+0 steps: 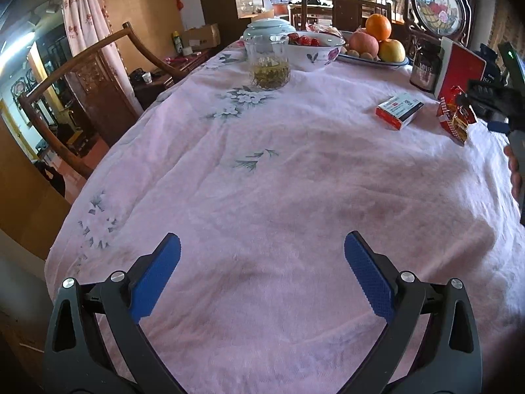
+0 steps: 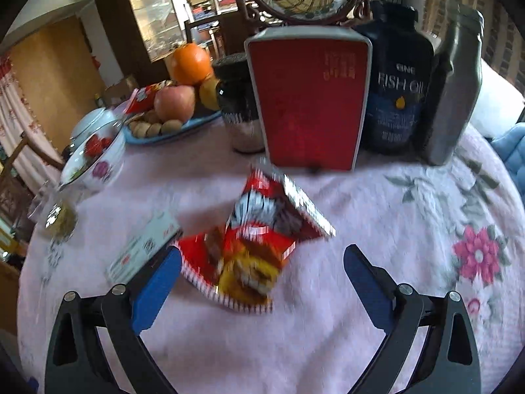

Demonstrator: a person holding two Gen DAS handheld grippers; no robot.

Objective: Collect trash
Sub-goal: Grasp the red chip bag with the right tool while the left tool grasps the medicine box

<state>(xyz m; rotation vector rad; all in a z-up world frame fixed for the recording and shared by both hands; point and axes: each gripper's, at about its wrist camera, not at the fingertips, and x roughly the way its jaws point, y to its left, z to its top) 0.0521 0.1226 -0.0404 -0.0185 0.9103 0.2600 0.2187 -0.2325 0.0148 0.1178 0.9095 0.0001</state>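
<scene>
While the pink floral tablecloth [image 2: 410, 229] carries one red rectangular tin [image 2: 310, 105], there's just one crumpled red-and-yellow snack wrapper [image 2: 256, 239] lying between the wide-spread right gripper [image 2: 262, 262] fingers; left gripper [image 1: 262, 259] also gapes wide, holding nothing.

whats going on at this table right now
A person with a claw in each hand is clearing trash from a table with a pink floral tablecloth. The right claw is open and closing in on a crumpled red snack wrapper lying in front of a red box; nothing is gripped yet. The left claw hangs open over bare cloth, holding nothing. A small red and white carton lies beside the wrapper.
</scene>
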